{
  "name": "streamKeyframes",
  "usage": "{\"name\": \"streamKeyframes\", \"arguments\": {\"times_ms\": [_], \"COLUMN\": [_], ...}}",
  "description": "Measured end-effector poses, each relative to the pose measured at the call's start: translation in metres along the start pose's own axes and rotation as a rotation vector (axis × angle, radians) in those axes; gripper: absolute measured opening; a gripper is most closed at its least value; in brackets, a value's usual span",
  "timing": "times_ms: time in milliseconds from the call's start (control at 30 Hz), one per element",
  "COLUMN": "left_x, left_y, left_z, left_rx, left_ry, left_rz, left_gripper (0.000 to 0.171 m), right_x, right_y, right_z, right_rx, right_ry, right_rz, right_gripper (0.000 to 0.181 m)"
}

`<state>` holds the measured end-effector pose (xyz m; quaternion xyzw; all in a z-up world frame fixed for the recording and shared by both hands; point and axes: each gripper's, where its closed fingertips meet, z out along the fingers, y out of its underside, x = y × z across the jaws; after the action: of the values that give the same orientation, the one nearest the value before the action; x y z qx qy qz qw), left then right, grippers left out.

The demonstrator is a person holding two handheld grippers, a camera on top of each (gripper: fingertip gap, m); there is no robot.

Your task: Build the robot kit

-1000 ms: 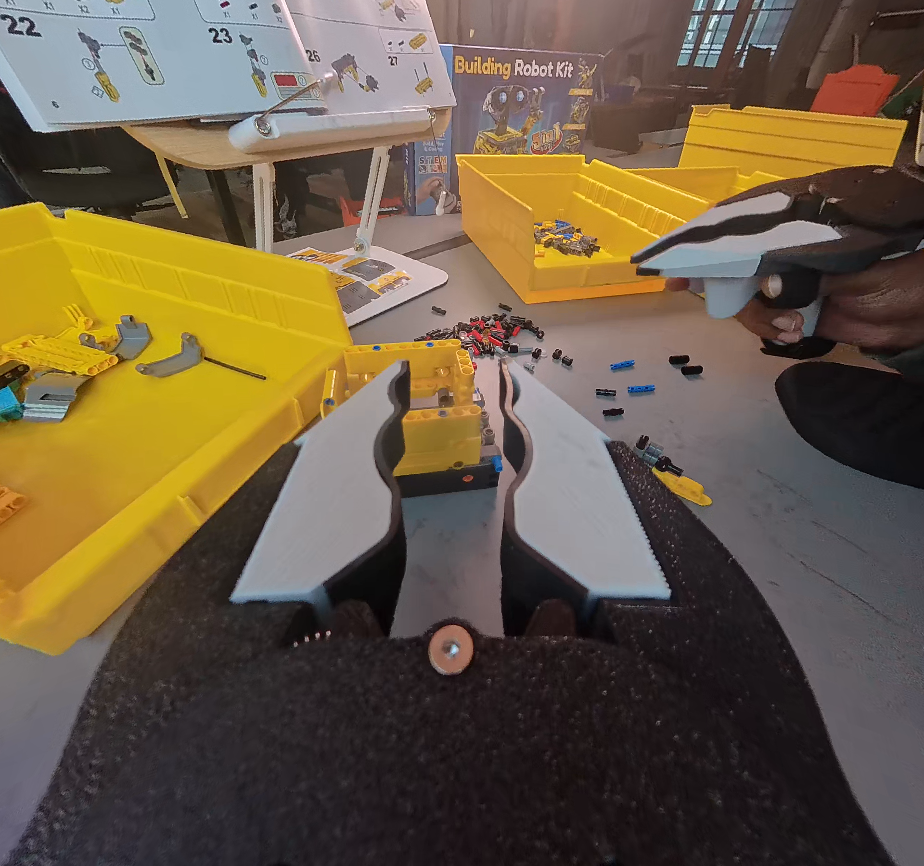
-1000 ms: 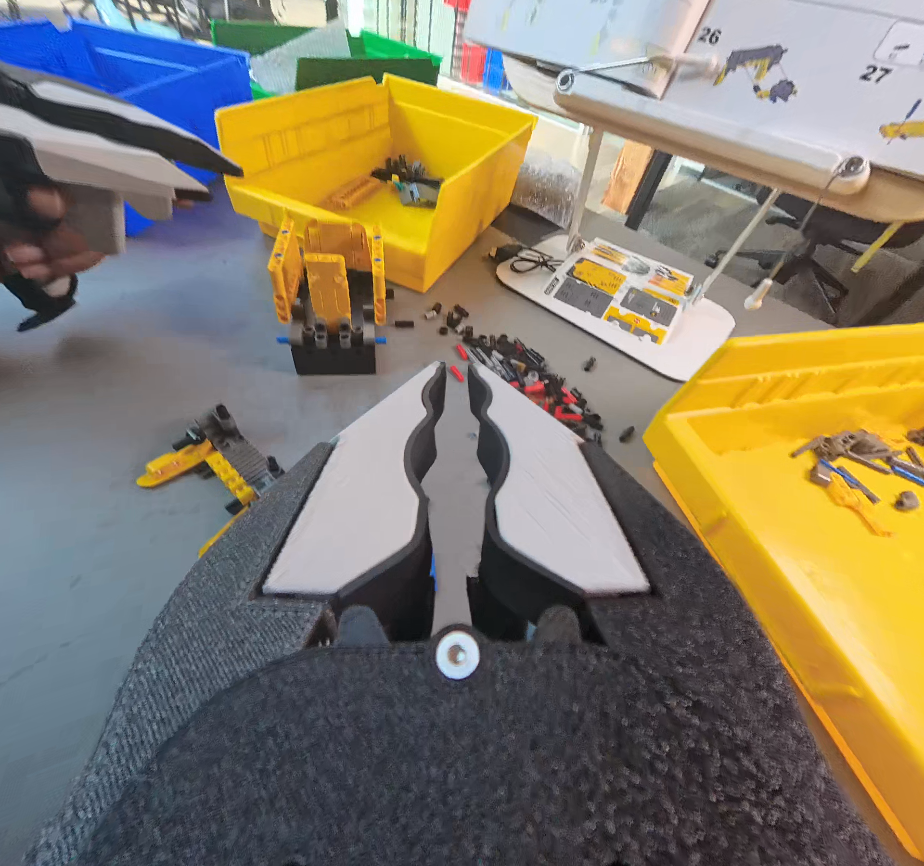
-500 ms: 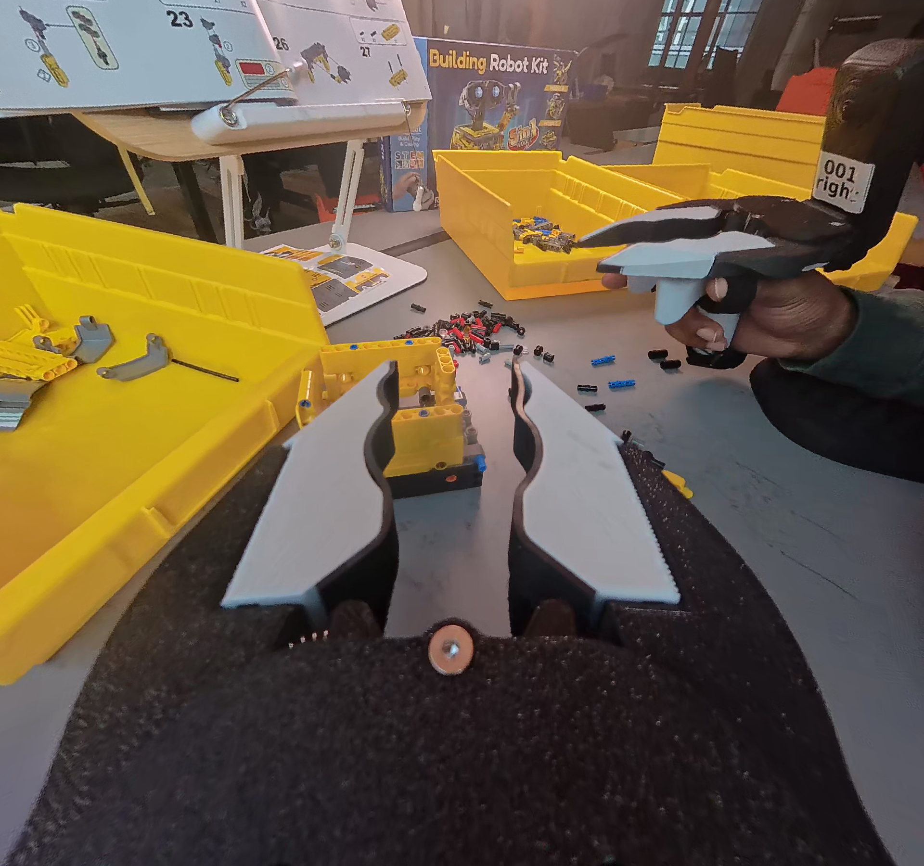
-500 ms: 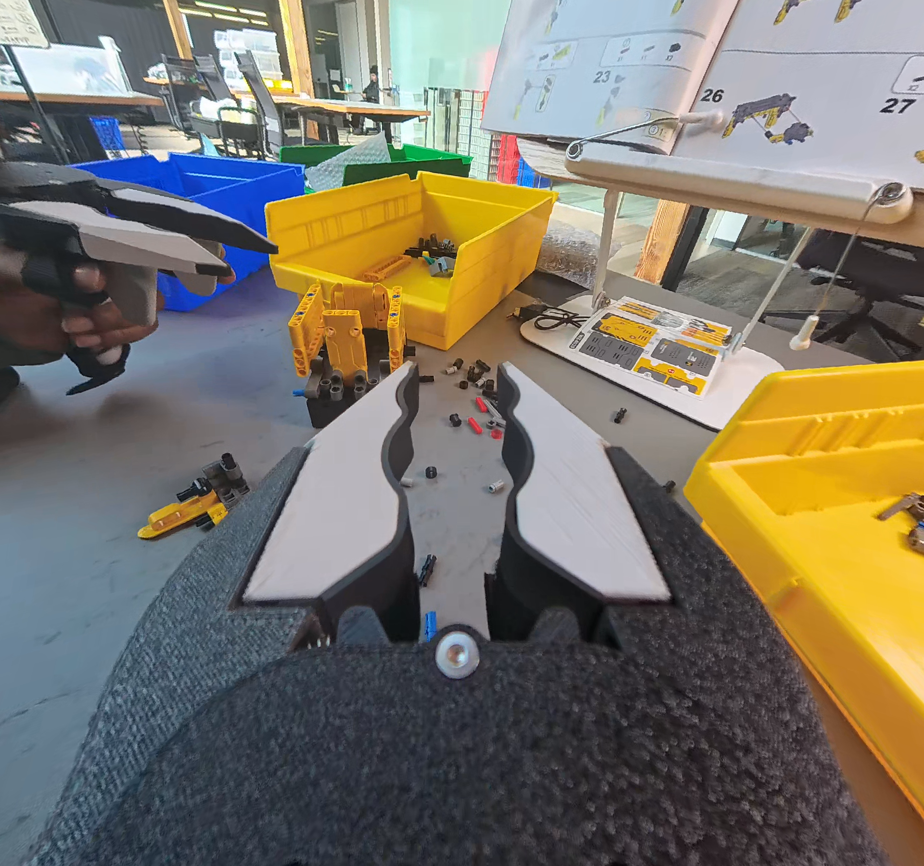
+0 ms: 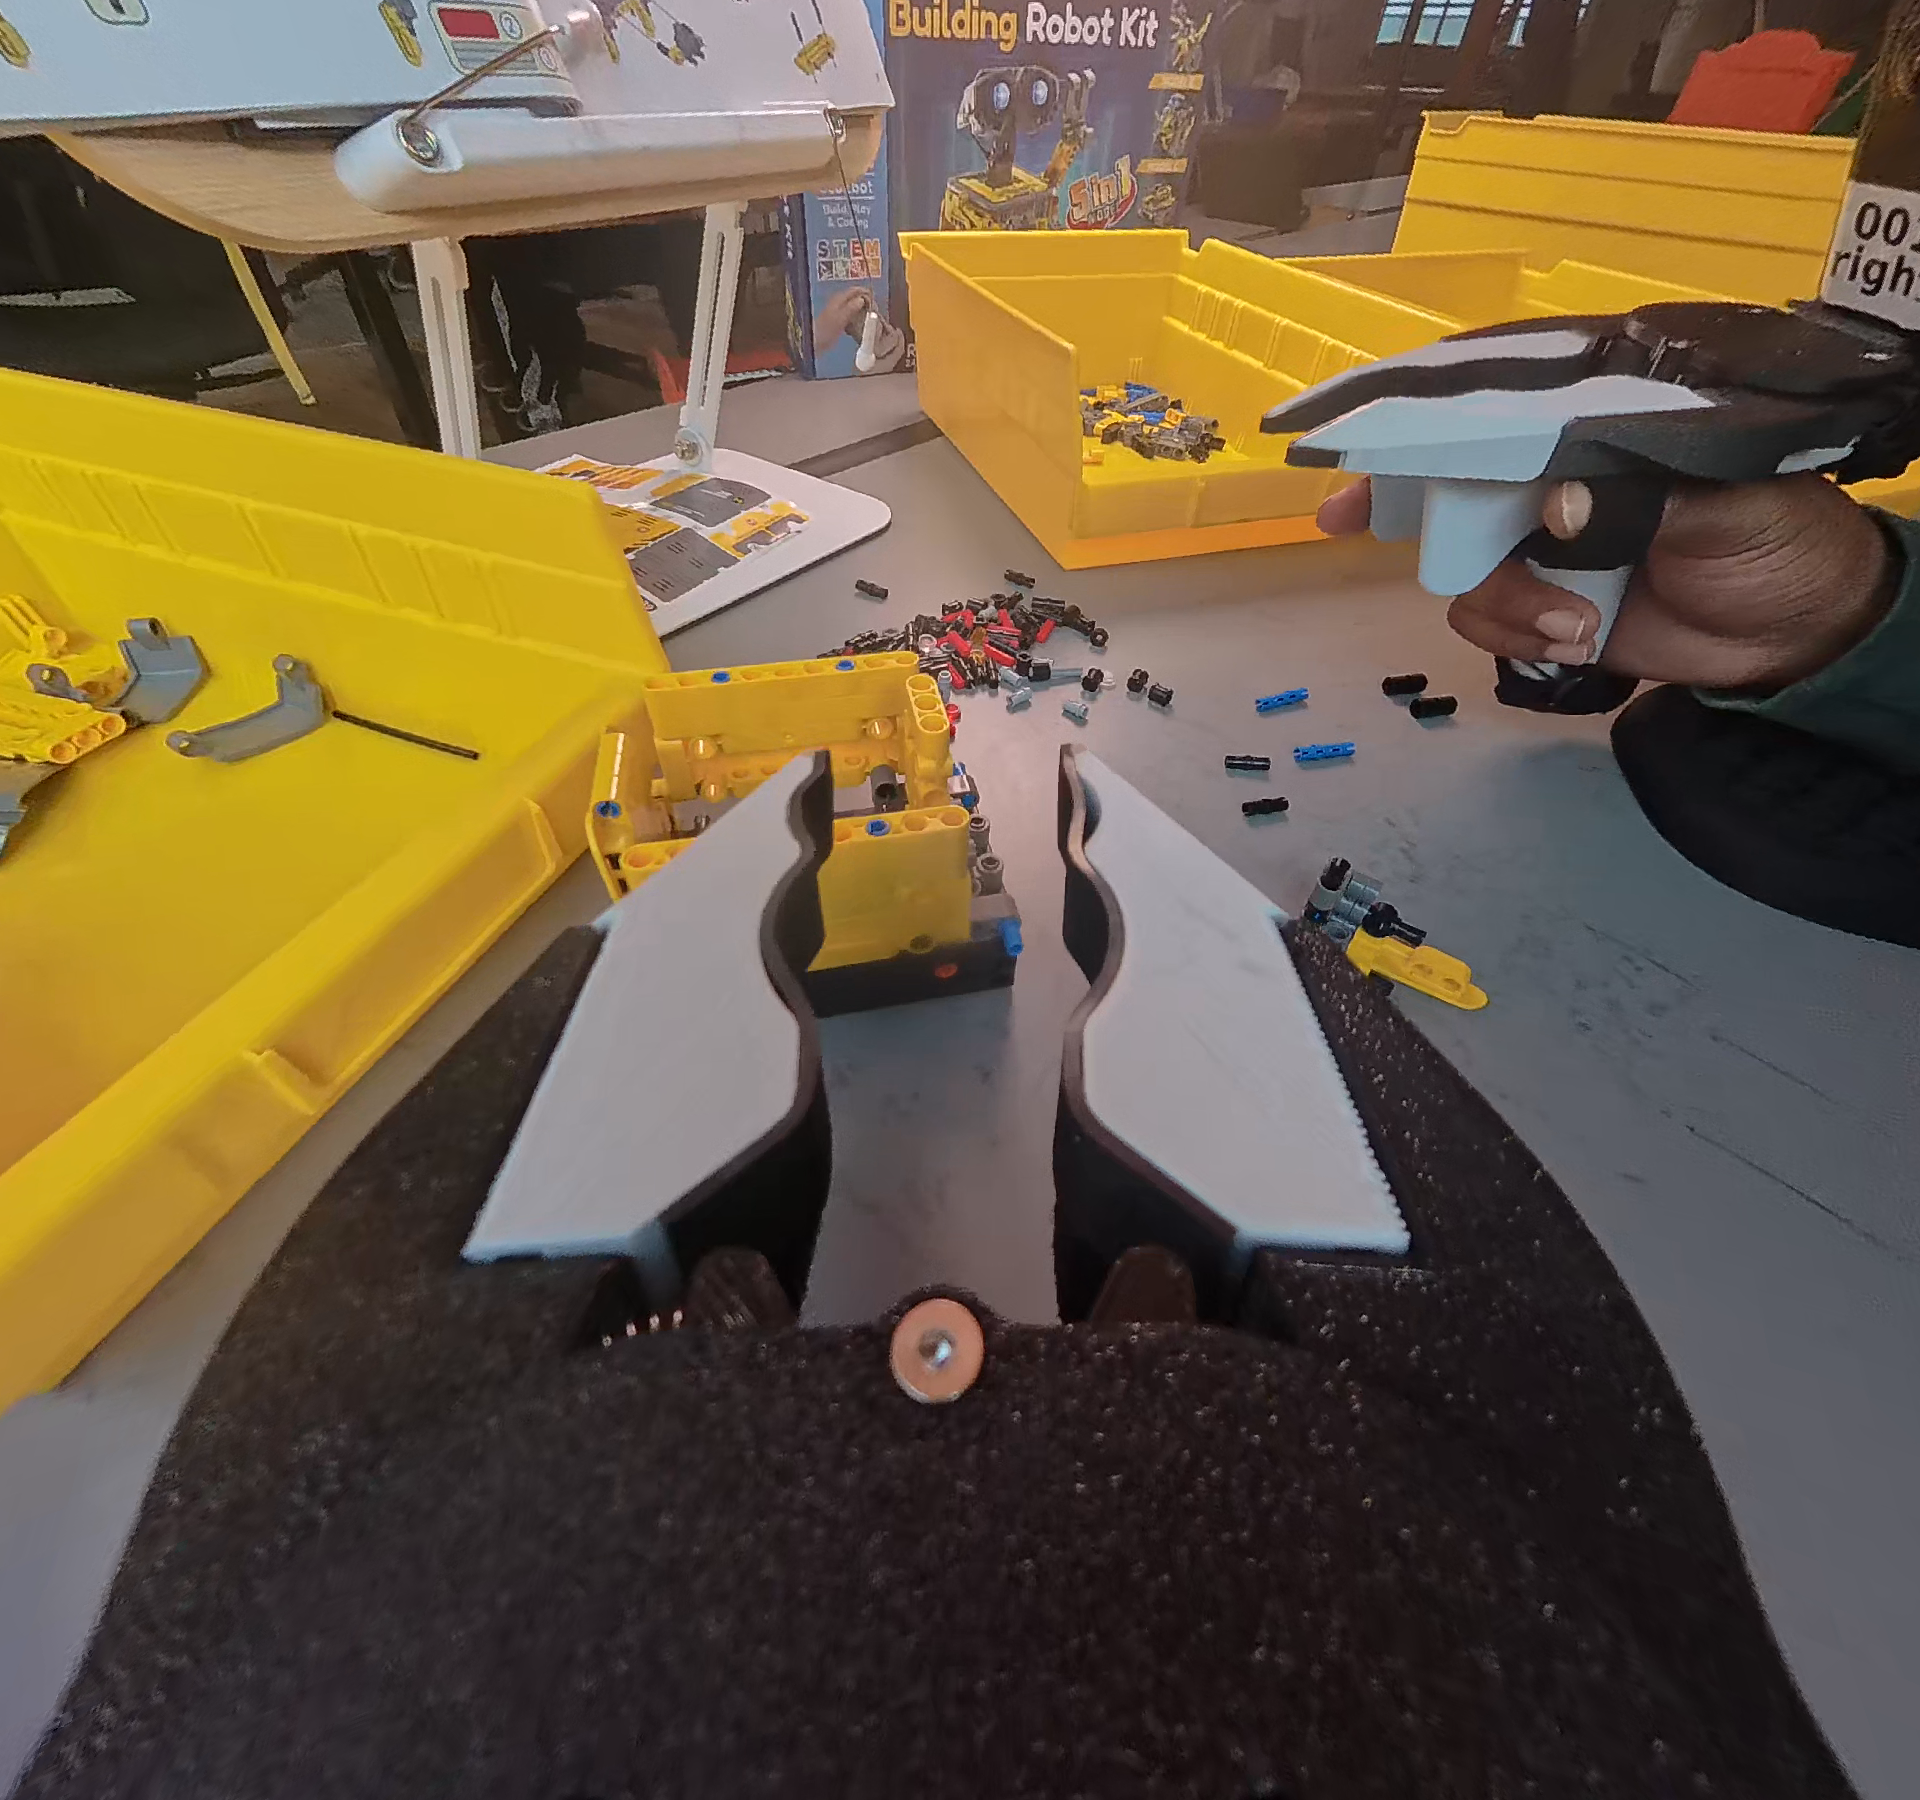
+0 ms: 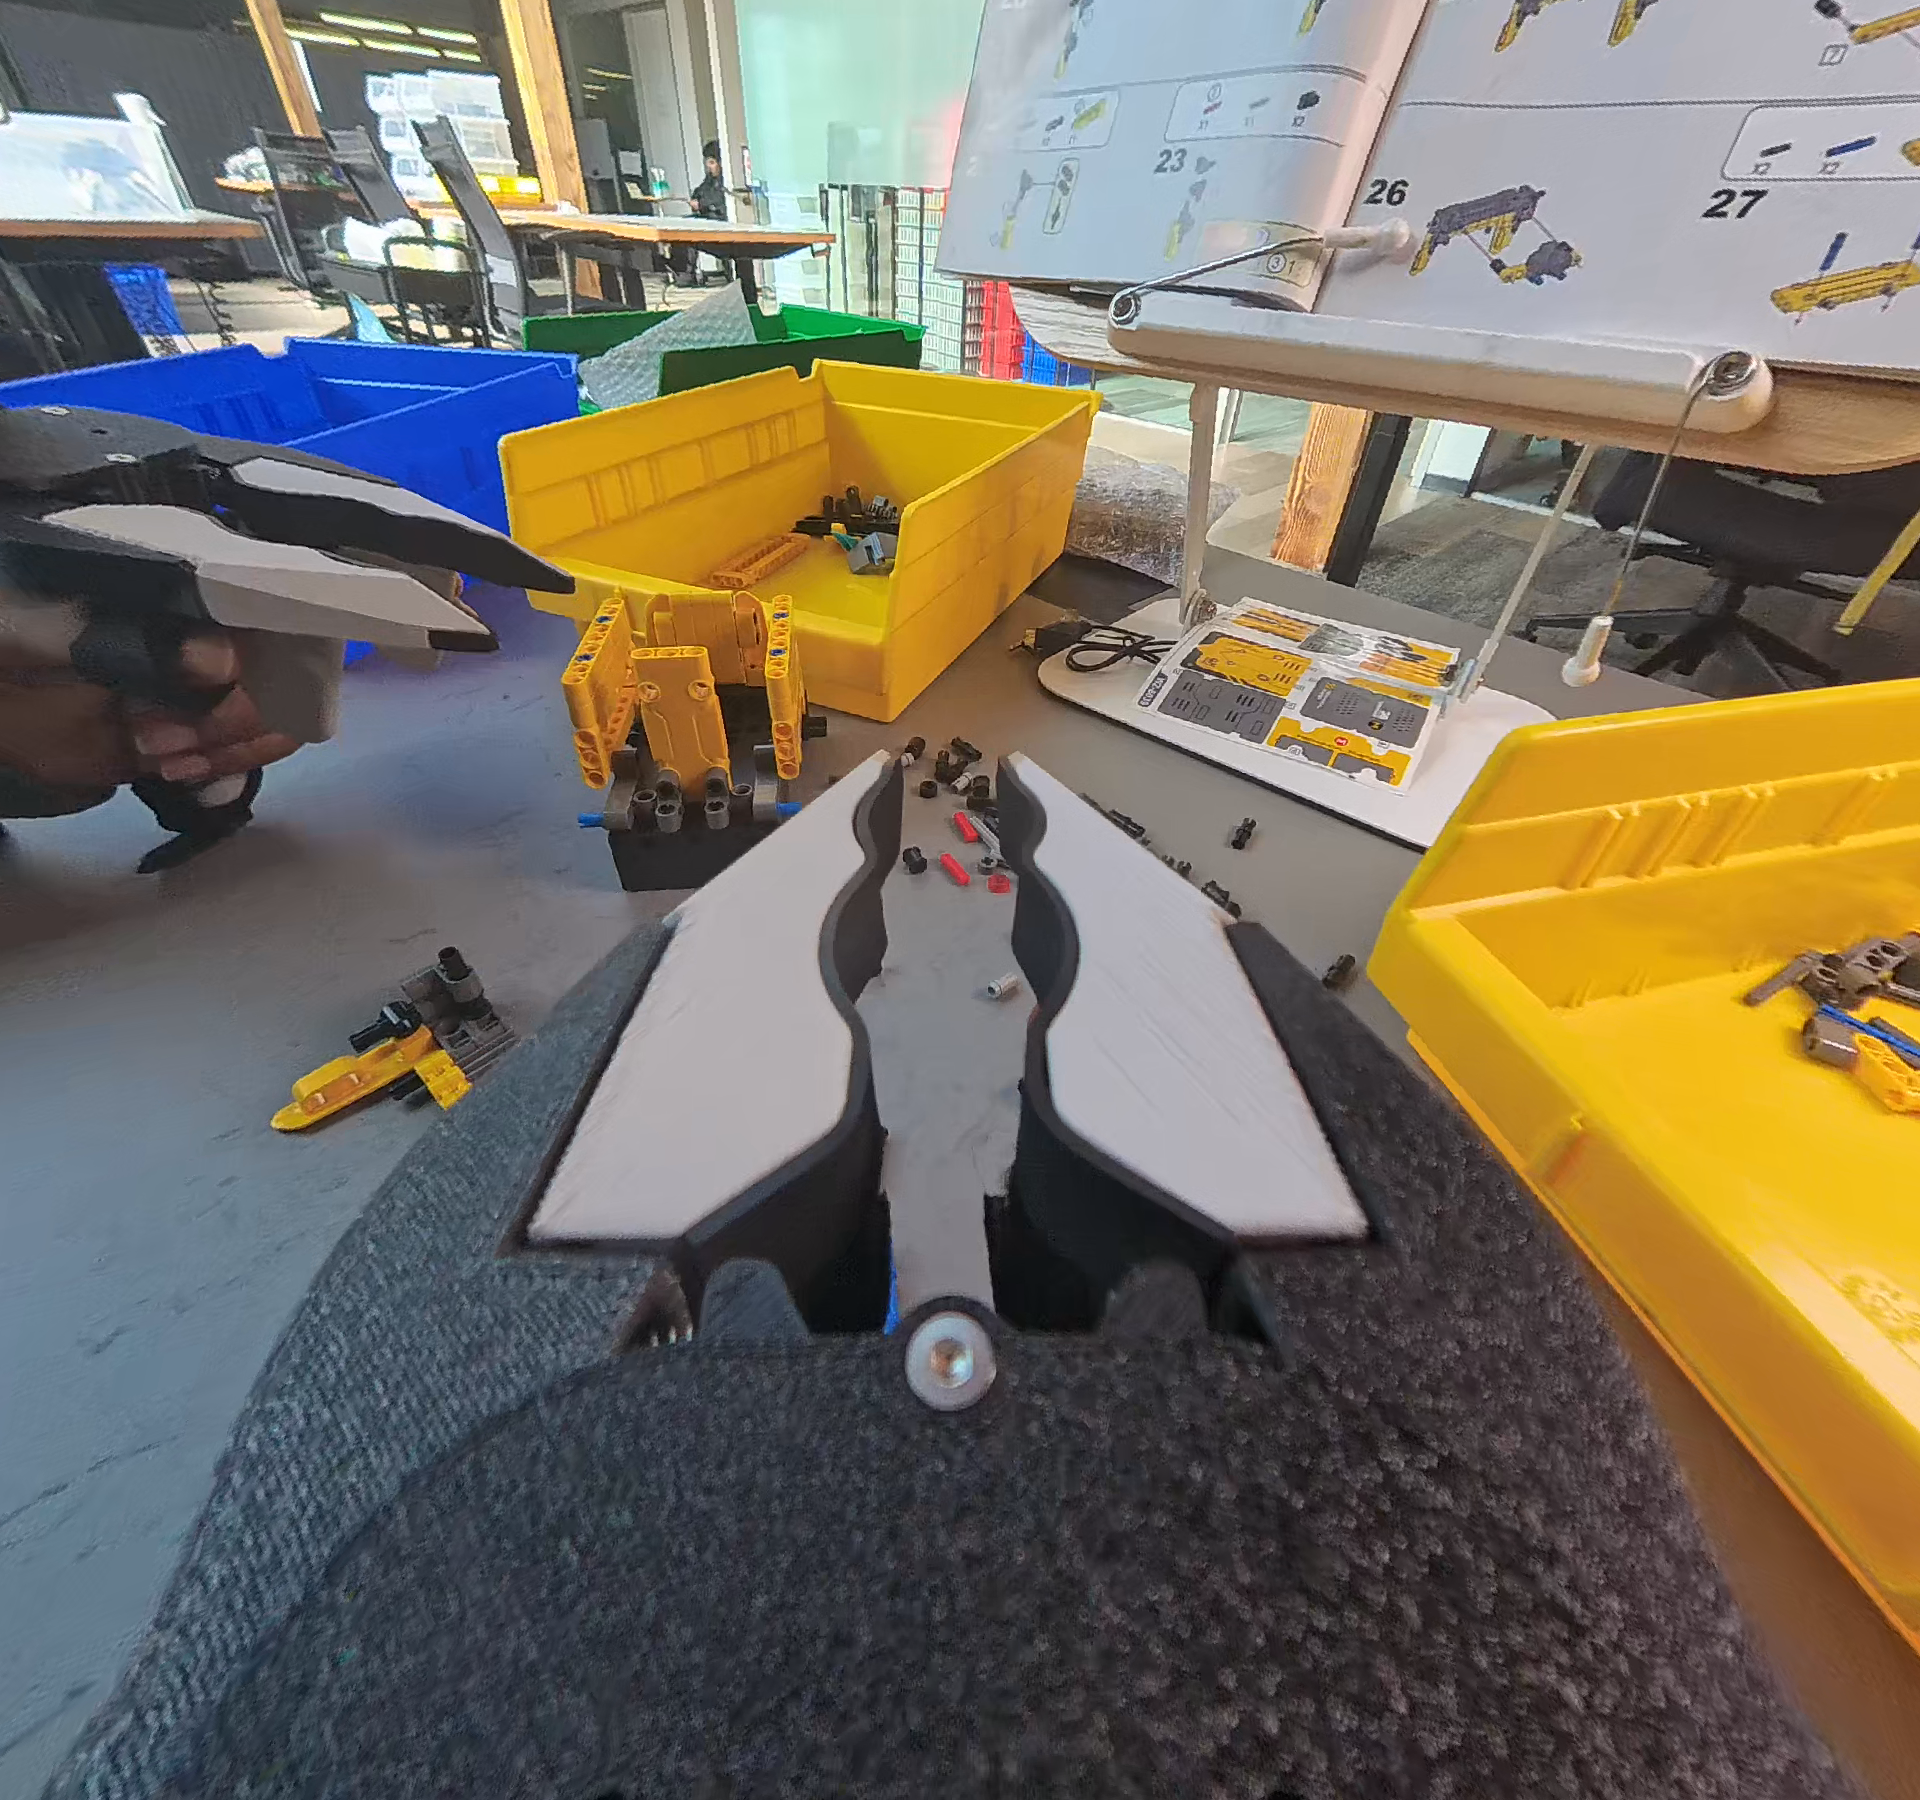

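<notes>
A yellow-and-black brick assembly (image 5: 831, 846) blocks the grey desk (image 5: 1558, 1075) beside a yellow plastic bin (image 5: 312, 919); scattered small pins (image 5: 997, 628) lie behind it.

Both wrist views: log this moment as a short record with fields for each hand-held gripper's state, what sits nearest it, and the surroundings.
left hand-held gripper: open, empty, above the grey tabletop
nearest to left: yellow and black brick-built assembly, at the fingertips; contact cannot be told
right hand-held gripper: open, empty
nearest to right: scattered black and red small connector pins, beneath its fingertips
surroundings: yellow plastic parts bins; instruction booklet on a white stand; small yellow and grey sub-assembly
</notes>
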<state>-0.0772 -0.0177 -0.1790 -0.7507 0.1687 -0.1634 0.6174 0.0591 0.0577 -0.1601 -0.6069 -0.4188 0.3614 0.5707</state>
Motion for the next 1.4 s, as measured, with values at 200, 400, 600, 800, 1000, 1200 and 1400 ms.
{"name": "streamKeyframes", "arguments": {"times_ms": [200, 400, 600, 800, 1000, 1200, 1400], "left_x": [0.006, 0.010, 0.009, 0.005, 0.009, 0.008, 0.004], "left_y": [-0.057, -0.160, -0.176, -0.188, -0.185, -0.171, -0.156], "left_z": [0.002, 0.024, 0.055, 0.063, 0.071, 0.081, 0.082], "left_rx": [0.061, 0.002, -0.217, -0.303, -0.346, -0.375, -0.364], "left_ry": [0.023, 0.044, 0.092, 0.109, 0.145, 0.166, 0.188], "left_rz": [0.032, 0.154, 0.216, 0.275, 0.275, 0.250, 0.169], "left_gripper": [0.040, 0.039, 0.040, 0.040, 0.040, 0.040, 0.041], "right_x": [0.000, 0.008, 0.012, 0.016, 0.013, 0.012, 0.012], "right_y": [0.008, 0.008, 0.005, 0.010, 0.015, 0.015, 0.010], "right_z": [0.004, 0.001, -0.002, 0.003, 0.008, 0.009, 0.006], "right_rx": [-0.028, -0.001, 0.025, -0.007, -0.044, -0.055, -0.033], "right_ry": [0.003, 0.024, 0.039, 0.070, 0.067, 0.067, 0.060], "right_rz": [0.005, 0.020, 0.015, -0.004, -0.036, -0.065, -0.047], "right_gripper": [0.016, 0.015, 0.015, 0.015, 0.015, 0.015, 0.015]}}
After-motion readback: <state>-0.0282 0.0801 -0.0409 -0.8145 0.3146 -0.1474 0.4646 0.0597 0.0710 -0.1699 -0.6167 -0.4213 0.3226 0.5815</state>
